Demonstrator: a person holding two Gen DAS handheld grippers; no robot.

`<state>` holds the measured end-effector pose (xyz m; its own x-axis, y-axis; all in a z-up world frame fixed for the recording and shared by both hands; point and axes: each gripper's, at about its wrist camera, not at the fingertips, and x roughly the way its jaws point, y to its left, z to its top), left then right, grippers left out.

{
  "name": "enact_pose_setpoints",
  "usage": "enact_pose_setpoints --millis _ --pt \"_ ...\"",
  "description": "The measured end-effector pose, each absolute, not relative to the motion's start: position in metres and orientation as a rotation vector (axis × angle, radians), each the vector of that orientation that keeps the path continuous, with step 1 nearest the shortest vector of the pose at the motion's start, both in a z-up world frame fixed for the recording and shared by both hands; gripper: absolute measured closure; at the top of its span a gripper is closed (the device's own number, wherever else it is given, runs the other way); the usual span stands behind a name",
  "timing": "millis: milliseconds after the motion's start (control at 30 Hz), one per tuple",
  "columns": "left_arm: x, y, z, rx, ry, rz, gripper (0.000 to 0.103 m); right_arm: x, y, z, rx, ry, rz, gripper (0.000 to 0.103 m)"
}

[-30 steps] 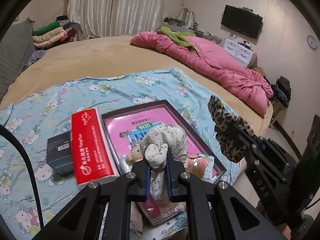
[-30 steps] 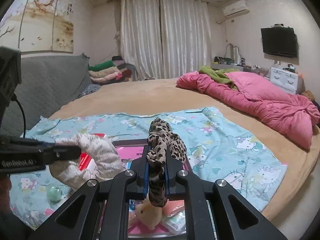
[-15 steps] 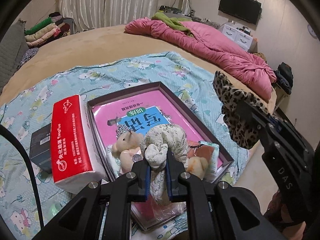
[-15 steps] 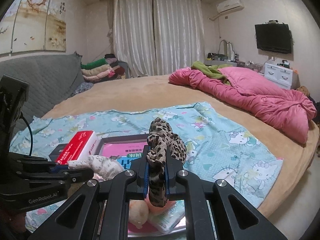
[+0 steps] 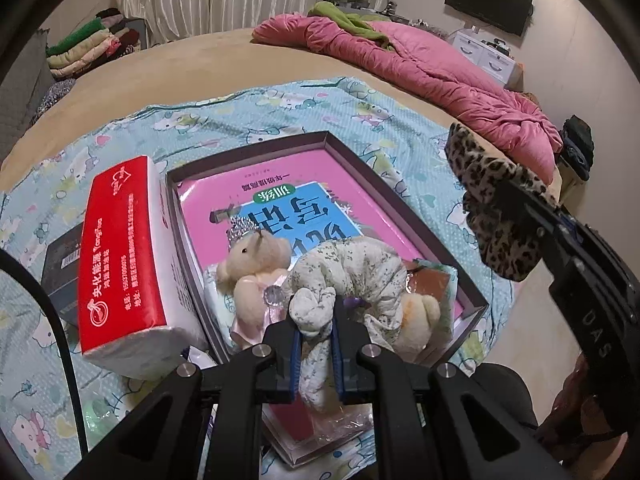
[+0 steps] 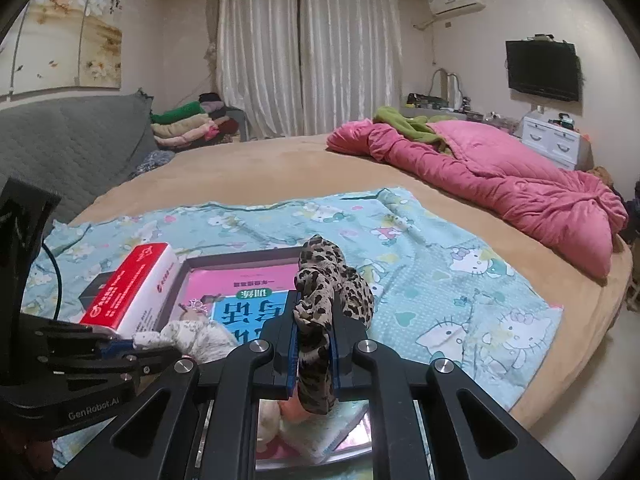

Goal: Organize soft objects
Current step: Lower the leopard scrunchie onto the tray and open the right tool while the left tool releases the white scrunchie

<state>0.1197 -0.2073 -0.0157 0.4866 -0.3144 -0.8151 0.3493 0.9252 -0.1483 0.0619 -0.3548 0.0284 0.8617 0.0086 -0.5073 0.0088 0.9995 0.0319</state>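
Two scrunchies clamped, floral scrunchie (image 5: 344,280) in left gripper (image 5: 316,338) low over box (image 5: 404,208), leopard scrunchie (image 6: 328,288) in right gripper (image 6: 314,354) above it; risk: snagging on pads at release, landing off-box.

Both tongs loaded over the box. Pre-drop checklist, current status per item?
1. Left tongs clamped on the floral scrunchie: ok.
2. Right tongs clamped on the leopard scrunchie: ok.
3. Floral scrunchie over the box: ok.
4. Free spot under it: not ok, the teddy bear and a packet lie there.
5. Leopard scrunchie over the box: cannot tell.
6. Tissue pack outside the box: ok.
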Motion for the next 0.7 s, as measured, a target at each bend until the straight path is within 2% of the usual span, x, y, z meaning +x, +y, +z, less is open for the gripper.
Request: enact_pose_setpoints --millis 300,700 --pt "0.122 -0.204 -0.028 0.037 1.016 -0.39 0.09 0.072 -0.353 0.015 0.012 0.584 -0.003 0.09" --pt "0.124 -0.2 -0.031 0.022 1.025 -0.385 0.09 0.094 -0.34 -0.024 0.028 0.754 0.094 0.087"
